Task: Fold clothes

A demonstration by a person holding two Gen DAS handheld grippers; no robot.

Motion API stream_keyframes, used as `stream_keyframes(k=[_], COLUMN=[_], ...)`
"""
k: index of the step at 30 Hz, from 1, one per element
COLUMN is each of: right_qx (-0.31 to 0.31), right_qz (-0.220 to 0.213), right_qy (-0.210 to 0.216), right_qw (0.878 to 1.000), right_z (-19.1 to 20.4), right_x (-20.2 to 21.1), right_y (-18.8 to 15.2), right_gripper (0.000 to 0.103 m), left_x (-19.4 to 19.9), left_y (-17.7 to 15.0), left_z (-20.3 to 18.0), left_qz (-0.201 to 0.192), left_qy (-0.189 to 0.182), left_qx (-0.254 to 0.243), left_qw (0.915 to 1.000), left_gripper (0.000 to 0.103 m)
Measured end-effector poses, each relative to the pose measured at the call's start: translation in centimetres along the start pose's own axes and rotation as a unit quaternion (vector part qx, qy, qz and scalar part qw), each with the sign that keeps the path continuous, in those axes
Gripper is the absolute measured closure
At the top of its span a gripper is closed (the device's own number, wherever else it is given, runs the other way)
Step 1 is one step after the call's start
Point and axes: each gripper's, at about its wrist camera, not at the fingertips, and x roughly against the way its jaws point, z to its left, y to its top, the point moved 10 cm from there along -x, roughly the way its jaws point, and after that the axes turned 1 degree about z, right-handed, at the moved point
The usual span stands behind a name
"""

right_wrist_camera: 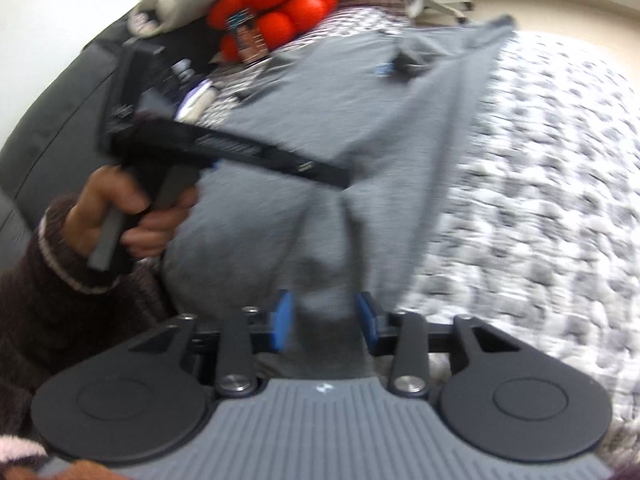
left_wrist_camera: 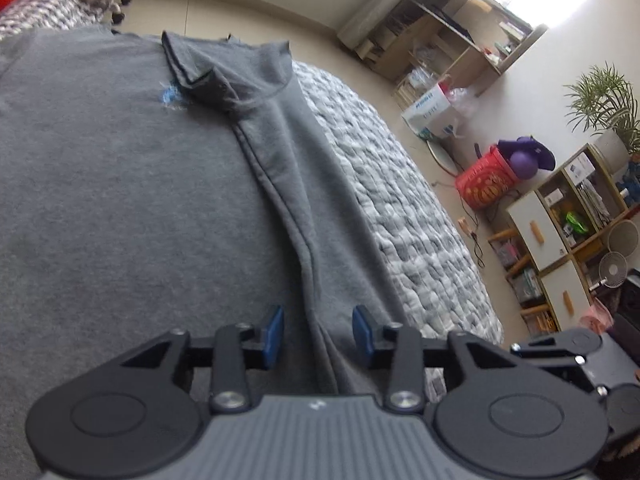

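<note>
A grey polo shirt (left_wrist_camera: pixel 120 200) lies spread on a grey-and-white quilted bed cover (left_wrist_camera: pixel 400 208), collar (left_wrist_camera: pixel 188 64) at the far end, with its right side folded in along a long ridge (left_wrist_camera: pixel 288 216). My left gripper (left_wrist_camera: pixel 318 332) hovers low over that ridge, its blue pads apart with the fold running between them, untouched. In the blurred right wrist view, my right gripper (right_wrist_camera: pixel 325 320) stands open around a raised bunch of the shirt (right_wrist_camera: pixel 324 264) near the hem. A hand (right_wrist_camera: pixel 132 216) in a brown sleeve holds the left gripper (right_wrist_camera: pixel 338 178) just beyond.
Orange round cushions (right_wrist_camera: pixel 280 12) and soft toys sit at the bed's head, with a dark sofa back (right_wrist_camera: pixel 52 128) on the left. Right of the bed are shelves (left_wrist_camera: pixel 560 240), small fans (left_wrist_camera: pixel 612 268), a red bag (left_wrist_camera: pixel 486 180), a box and a potted plant (left_wrist_camera: pixel 608 100).
</note>
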Motion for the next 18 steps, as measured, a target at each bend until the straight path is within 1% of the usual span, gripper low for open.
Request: stream_keyframes(k=[2,4,8,11,12,14,17,18], right_qx=[-0.020,-0.040,-0.065,-0.066,-0.066,-0.075,-0.098,-0.105], right_qz=[0.005,0.014,0.030,0.043,0.046,0.050,0.053,0.054], right_qy=[-0.006,-0.007,0.002,0.004,0.005,0.013,0.026,0.029], right_qw=[1.000,0.999,0.997,0.997,0.997,0.996,0.993,0.993], right_z=[-1.2,-1.8,-2.3,-2.2,-2.1,-2.1,-2.5,-2.7], right_x=[-0.3,-0.4,-0.3,-0.1,-0.1,-0.3,-0.7,-0.7], right_y=[-0.2,-0.5,-1.4,-2.4,-2.8,-3.5,-4.3,-4.6], right_gripper=[0.061,0.061,0.061,0.061,0.061,0.061,0.061,0.061], left_x=[-0.2,-0.1,0.1,0.4,0.5,0.7,0.4,0.0], left_y=[-0.8,-1.6,-4.4,-6.4,-6.9,-7.9,-9.9,-10.8], left_z=[0.0,-0.3,-1.6,-2.5,-2.8,-3.3,-3.7,-3.8], left_qz=[0.021,0.040,0.066,0.071,0.072,0.078,0.103,0.116], left_qy=[-0.006,-0.023,-0.041,-0.047,-0.048,-0.053,-0.058,-0.058], left_qx=[0.001,0.001,-0.008,-0.032,-0.039,-0.050,-0.052,-0.051], left_qw=[0.9998,0.9990,0.9969,0.9959,0.9954,0.9943,0.9915,0.9903], left_gripper=[0.065,0.065,0.065,0.065,0.067,0.067,0.067,0.069])
